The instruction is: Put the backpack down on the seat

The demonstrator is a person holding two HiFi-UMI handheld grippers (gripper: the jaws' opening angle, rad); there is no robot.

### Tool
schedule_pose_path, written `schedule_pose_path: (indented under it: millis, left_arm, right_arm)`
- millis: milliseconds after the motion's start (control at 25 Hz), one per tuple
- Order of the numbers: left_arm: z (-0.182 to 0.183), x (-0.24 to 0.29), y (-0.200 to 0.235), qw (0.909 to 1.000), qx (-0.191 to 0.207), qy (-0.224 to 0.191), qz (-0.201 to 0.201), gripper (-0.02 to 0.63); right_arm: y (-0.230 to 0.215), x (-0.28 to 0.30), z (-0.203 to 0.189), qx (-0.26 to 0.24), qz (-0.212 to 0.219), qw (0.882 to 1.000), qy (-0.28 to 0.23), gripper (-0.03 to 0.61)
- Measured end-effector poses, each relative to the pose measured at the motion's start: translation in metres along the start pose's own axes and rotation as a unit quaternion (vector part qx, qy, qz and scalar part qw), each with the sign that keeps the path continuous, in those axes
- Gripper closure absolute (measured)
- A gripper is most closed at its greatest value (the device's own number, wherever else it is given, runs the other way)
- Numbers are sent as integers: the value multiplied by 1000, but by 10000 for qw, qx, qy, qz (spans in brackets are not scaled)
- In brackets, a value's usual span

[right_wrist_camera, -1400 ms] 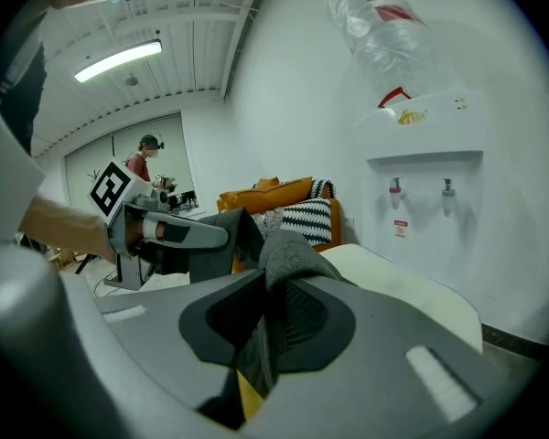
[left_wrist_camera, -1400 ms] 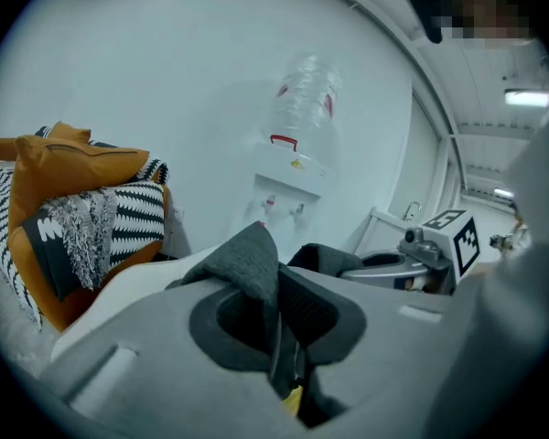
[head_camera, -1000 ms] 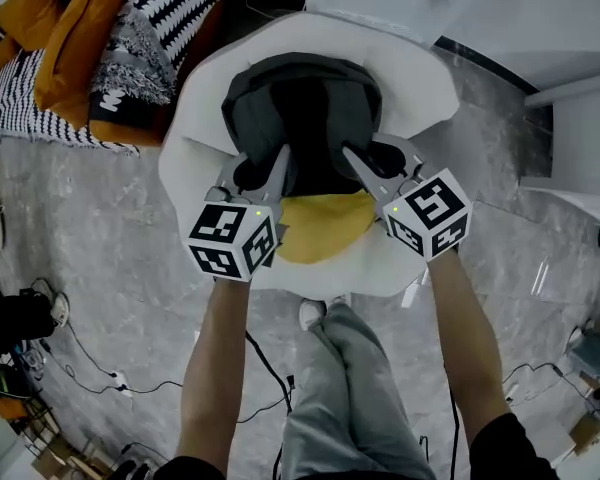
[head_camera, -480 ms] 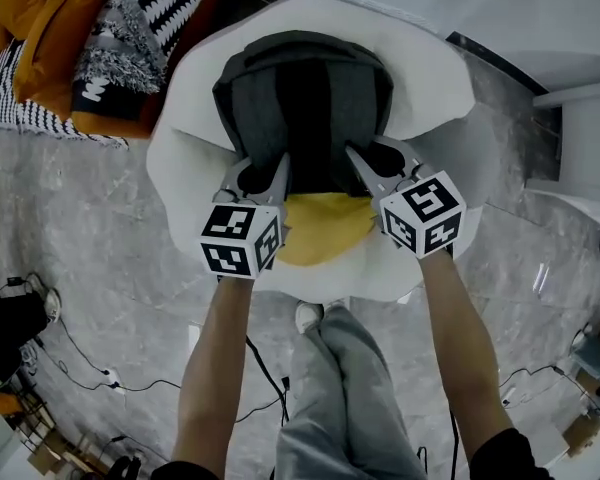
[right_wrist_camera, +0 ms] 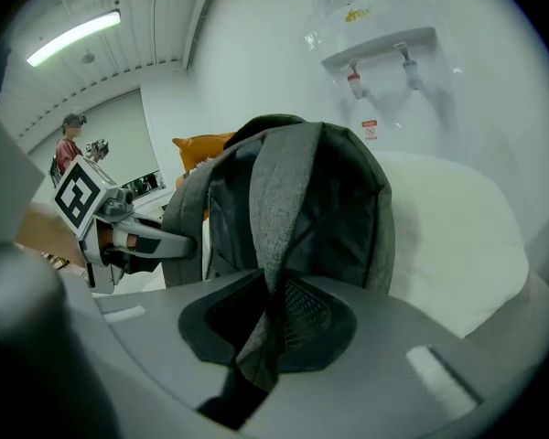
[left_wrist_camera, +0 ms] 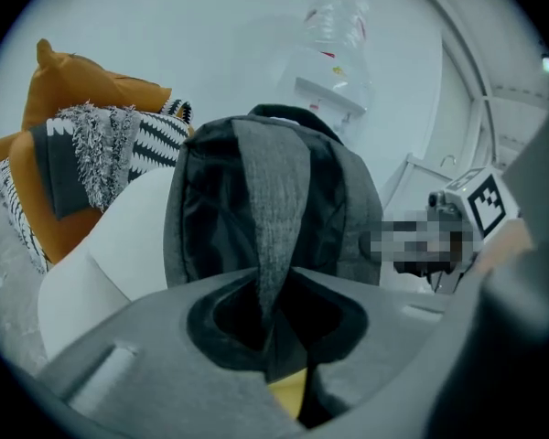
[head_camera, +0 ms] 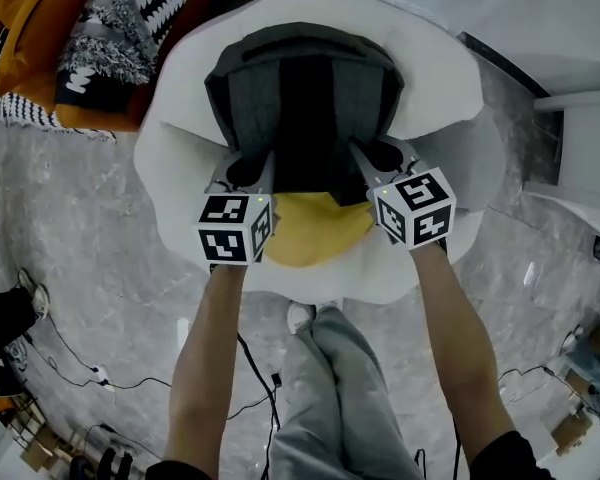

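The dark grey fabric backpack [head_camera: 300, 88] stands on the round white padded seat [head_camera: 440, 78], just ahead of both claws. The left claw [head_camera: 258, 168] is opening with one grey strap [left_wrist_camera: 273, 218] between its jaws, while the right claw [head_camera: 365, 160] clamps the second strap [right_wrist_camera: 279, 218]. A yellow cushion [head_camera: 315, 233] lies beneath them.

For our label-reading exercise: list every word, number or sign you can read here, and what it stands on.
No text reads clearly.
Red sticker on the white plastic water dispenser: too small to read.
Black-and-white marker cubes: square patterns, no words.
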State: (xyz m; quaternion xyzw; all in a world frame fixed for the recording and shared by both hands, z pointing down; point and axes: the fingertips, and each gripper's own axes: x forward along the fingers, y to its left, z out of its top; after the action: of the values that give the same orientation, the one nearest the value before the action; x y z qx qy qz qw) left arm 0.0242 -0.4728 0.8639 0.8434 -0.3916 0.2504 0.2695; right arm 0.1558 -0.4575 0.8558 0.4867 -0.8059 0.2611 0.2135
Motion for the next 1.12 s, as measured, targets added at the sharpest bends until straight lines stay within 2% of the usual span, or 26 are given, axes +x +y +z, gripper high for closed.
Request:
schedule_pose_path:
  millis: [200,280,320,400,480,600,760,920,1120]
  left_arm:
    - [-7,5,10,9998,-155,158,27,546]
    - [-11,3,15,9993,-337,182,14,507]
    - [-13,2,17,9989,-438,182,-5,466]
    - [-17,-4,21,9983,-567,165,-20,396]
    - [-19,-13,25,9982,-577,145,31,382]
    - [-16,-26,26,9986,-520,54,102,382]
    - [-9,-40,21,9972,-738,-124,79,411]
    - [-2,-54,15,9960,-863,-225,87,473]
    - [11,-72,-1,9948,-952,-343,-144,551]
  right_arm:
    - [-16,12,-12,35,-340,9990,273,535]
    - [-22,15,-17,1,-553,9976,412,532]
    - [-23,15,-18,-13,-616,9971,451,528]
    - [-20,13,-18,28,-603,9972,438,479]
    - [-17,8,-15,146,-542,9979,323,427]
    - [-14,-3,-9,292,-557,9980,118,411]
    - [-4,-19,-3,406,-592,9974,-96,408]
    - [2,-35,2,560,-667,9959,-248,407]
    - [11,-56,9,522,-730,9955,-294,408]
